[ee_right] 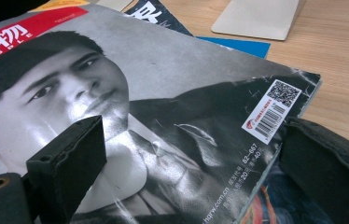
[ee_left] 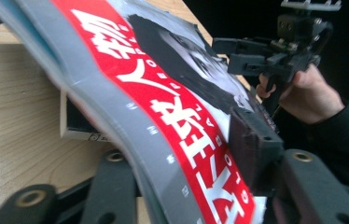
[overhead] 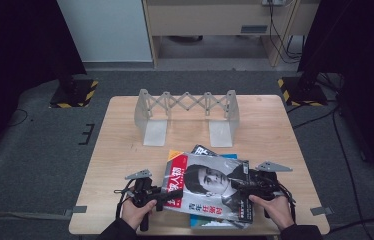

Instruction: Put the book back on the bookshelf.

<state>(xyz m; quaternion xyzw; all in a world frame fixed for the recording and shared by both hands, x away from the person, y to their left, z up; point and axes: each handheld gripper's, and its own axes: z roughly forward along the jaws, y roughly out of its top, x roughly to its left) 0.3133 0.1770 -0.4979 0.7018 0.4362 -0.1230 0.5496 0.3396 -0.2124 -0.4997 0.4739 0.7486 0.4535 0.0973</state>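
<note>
A magazine (overhead: 207, 187) with a red title band and a black-and-white portrait lies on top of a small pile at the table's front edge. My left gripper (overhead: 161, 196) is shut on its spine edge. In the left gripper view one pad (ee_left: 256, 149) presses on the cover, the other jaw sits under the magazine (ee_left: 163, 116), and that edge is raised off the pile. My right gripper (overhead: 242, 189) is open at the opposite side. In the right gripper view (ee_right: 191, 135) one jaw hovers over the cover (ee_right: 172, 93) and the other stands past its barcode edge.
Under the magazine lie a blue book (overhead: 210, 221) and a dark magazine (overhead: 202, 149). A pale folding rack (overhead: 187, 107) with two flat feet stands at the back of the wooden table (overhead: 125, 150). The other hand and its gripper (ee_left: 275, 51) appear in the left gripper view.
</note>
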